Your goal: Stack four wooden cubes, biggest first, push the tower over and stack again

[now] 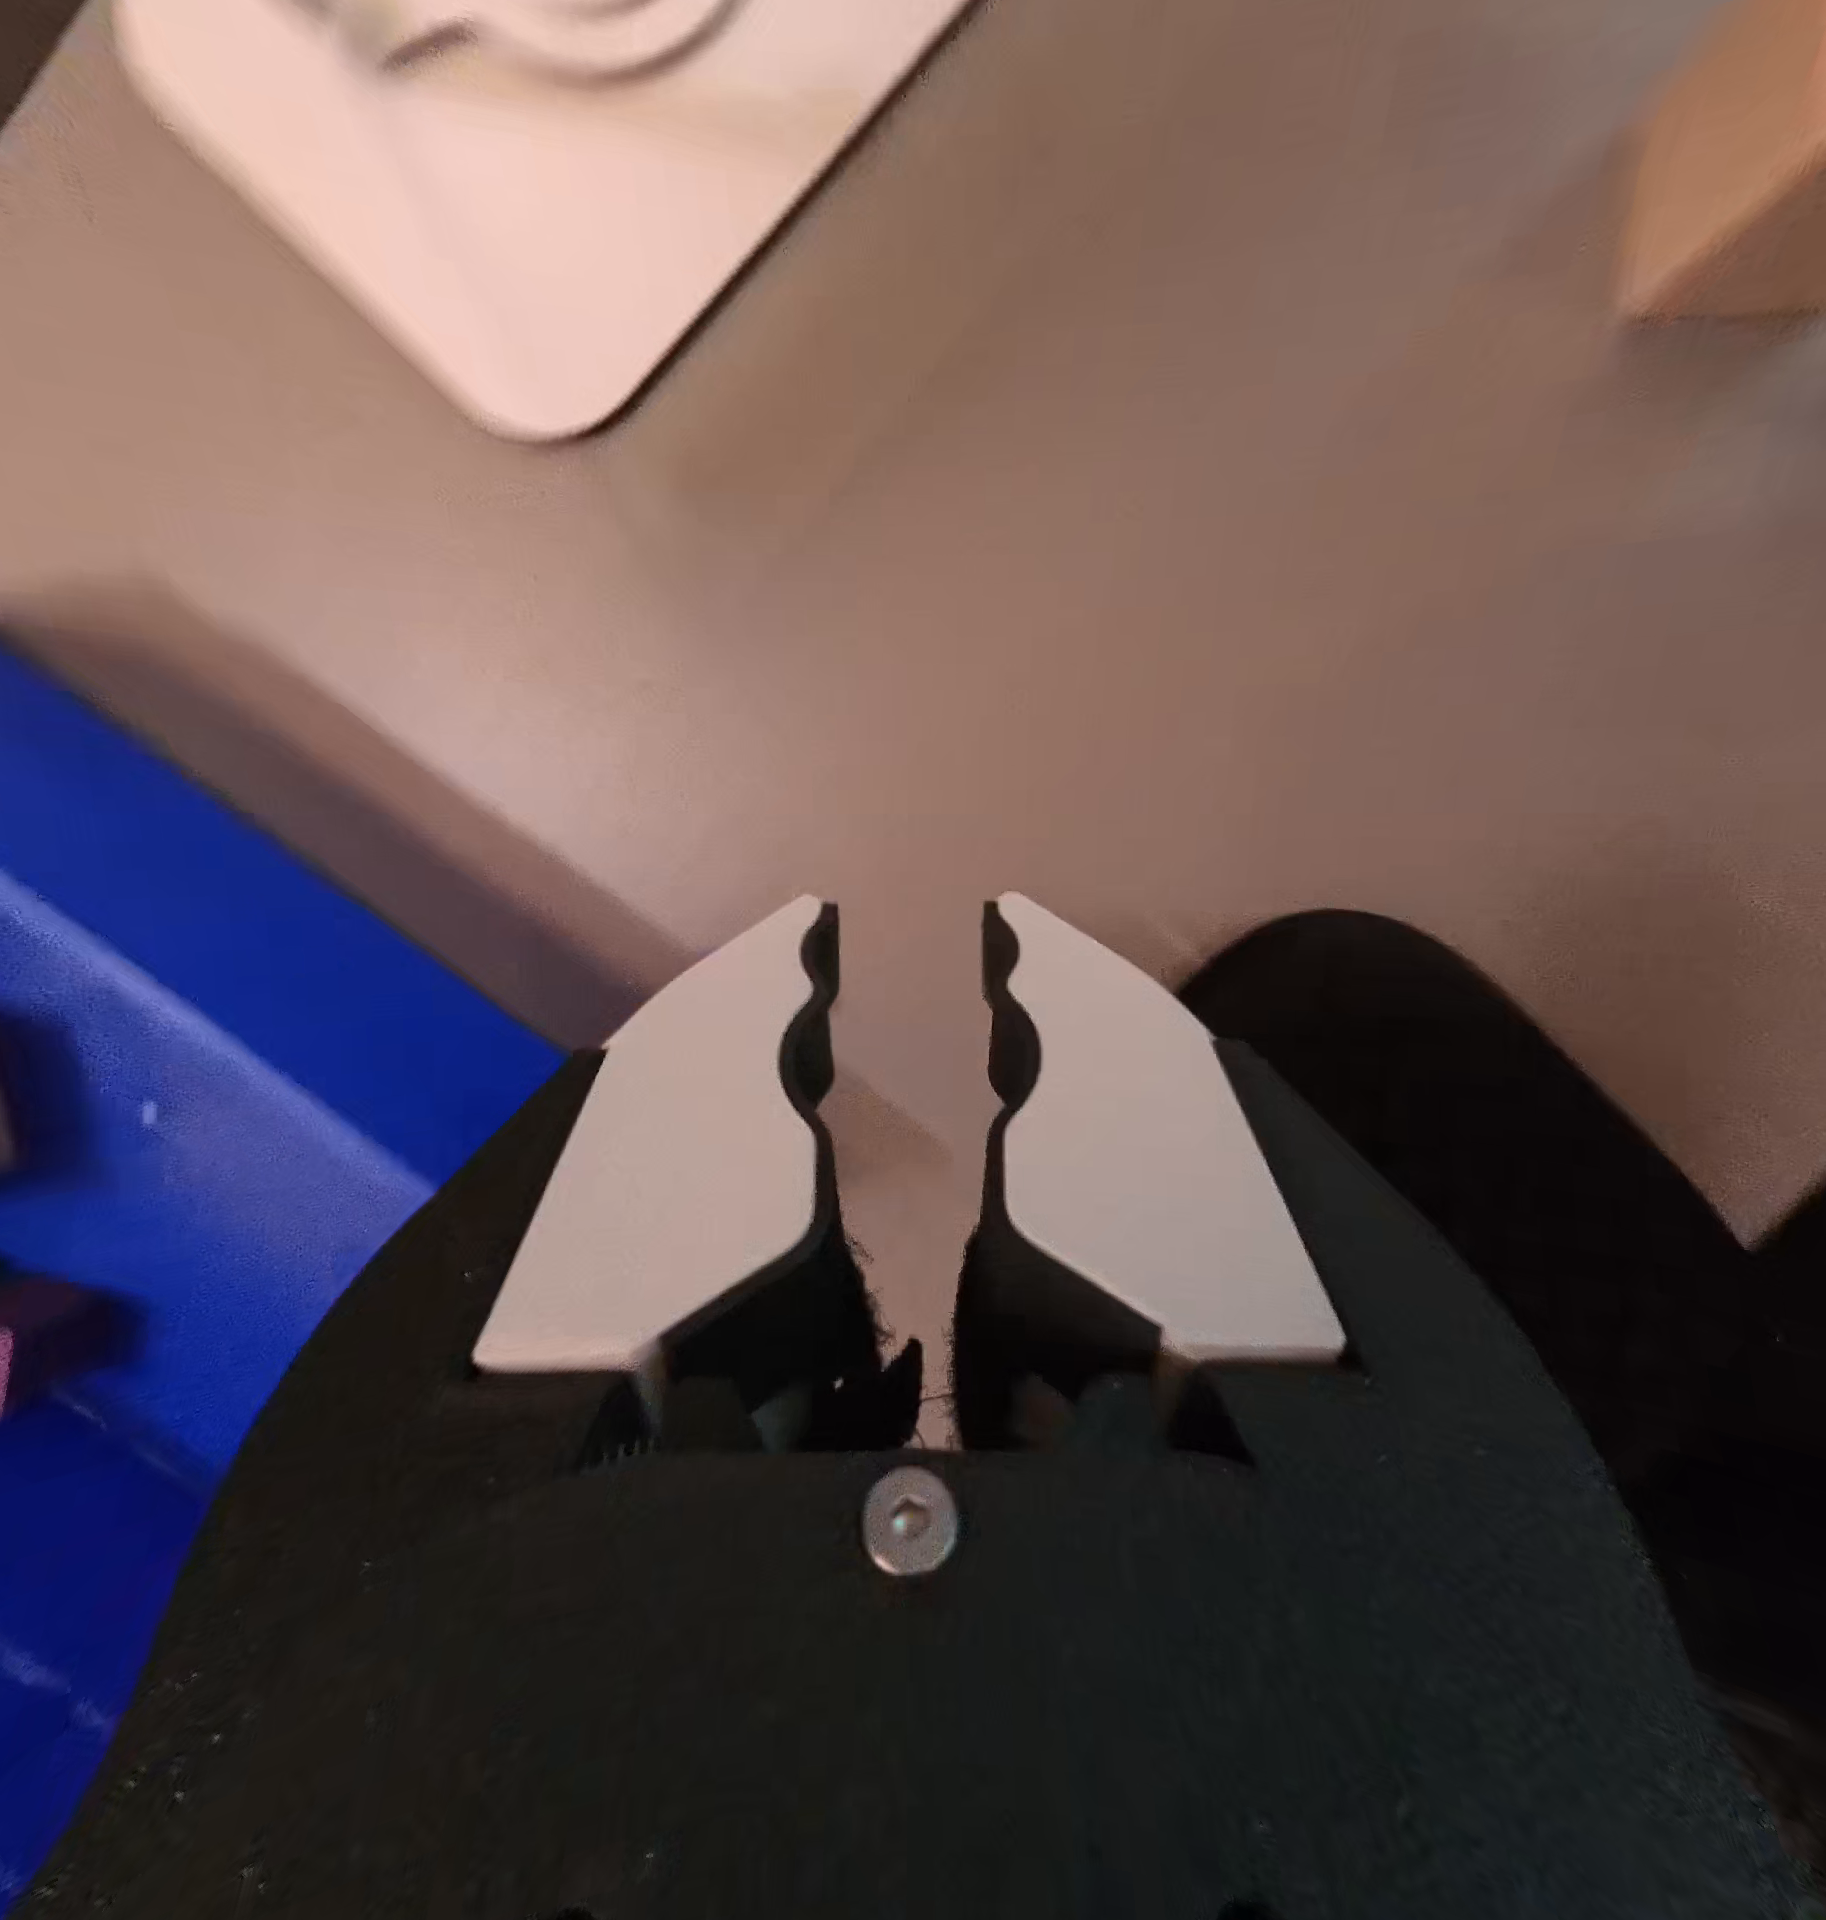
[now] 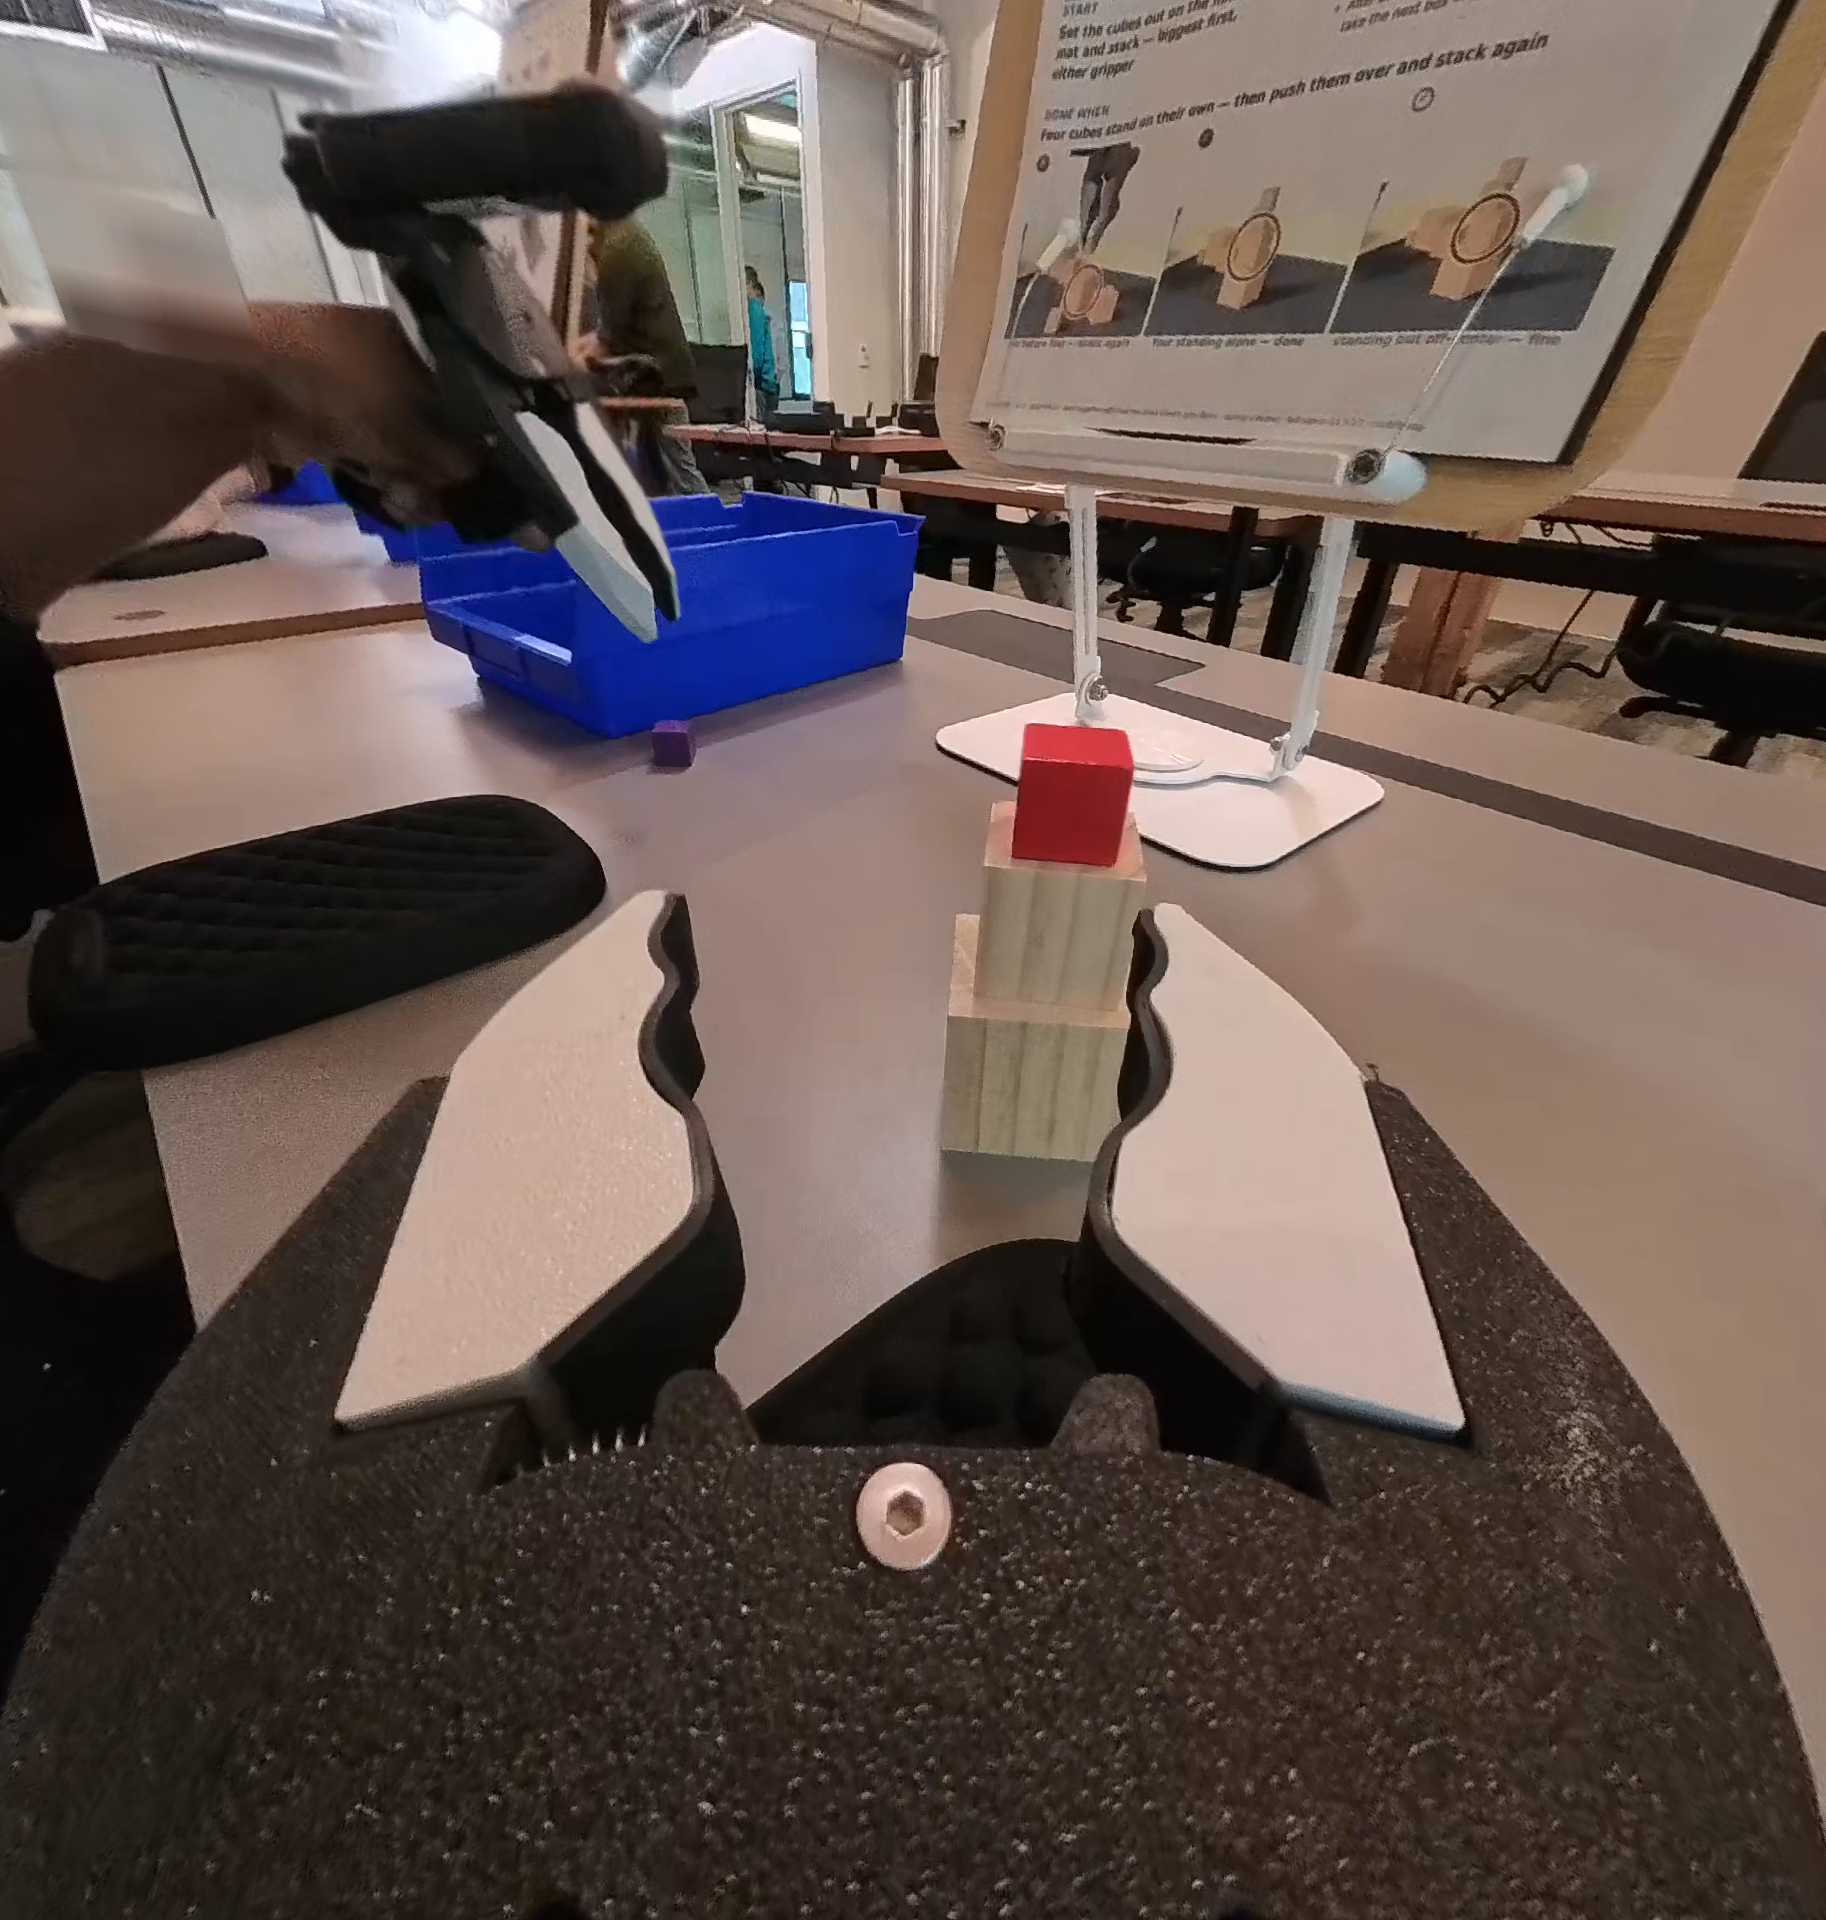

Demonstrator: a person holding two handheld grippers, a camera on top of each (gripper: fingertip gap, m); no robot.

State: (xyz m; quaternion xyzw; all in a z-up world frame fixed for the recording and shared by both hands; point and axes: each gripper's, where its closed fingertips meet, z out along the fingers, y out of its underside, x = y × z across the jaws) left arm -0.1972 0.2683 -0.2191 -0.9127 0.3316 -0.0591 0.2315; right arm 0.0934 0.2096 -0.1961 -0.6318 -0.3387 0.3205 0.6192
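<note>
The right tongs (image 2: 909, 914) stand wide apart and low over the grey table (image 2: 1511, 1039), with nothing clamped. Just ahead of them rises a stack of three cubes: a large pale wooden cube (image 2: 1028, 1081) on the table, a smaller wooden cube (image 2: 1060, 925) on it, and a red cube (image 2: 1073, 795) on top, set slightly askew. The stack stands close by the right-hand fingertip (image 2: 1163, 935); whether the pad touches the wood cannot be told, and the left-hand finger is well apart from it. To the left lies a black padded rest (image 2: 306, 914). Farther off are a small purple cube (image 2: 672, 744) on the table, just before a blue bin (image 2: 680, 613), and the white base (image 2: 1252, 821) of a stand carrying an instruction board (image 2: 1356, 208).

Only the right wrist view shows the stack and the left gripper from outside, raised in a hand (image 2: 265, 416) above the bin. The left wrist view, blurred, looks down at bare table: the left tongs (image 1: 911, 914) stand slightly apart, nothing between them. Only it shows inside the bin (image 1: 161, 935), where small coloured blocks (image 1: 15, 1351) lie; beyond are the white base (image 1: 535, 208) and a pale wooden shape (image 1: 1761, 187)
</note>
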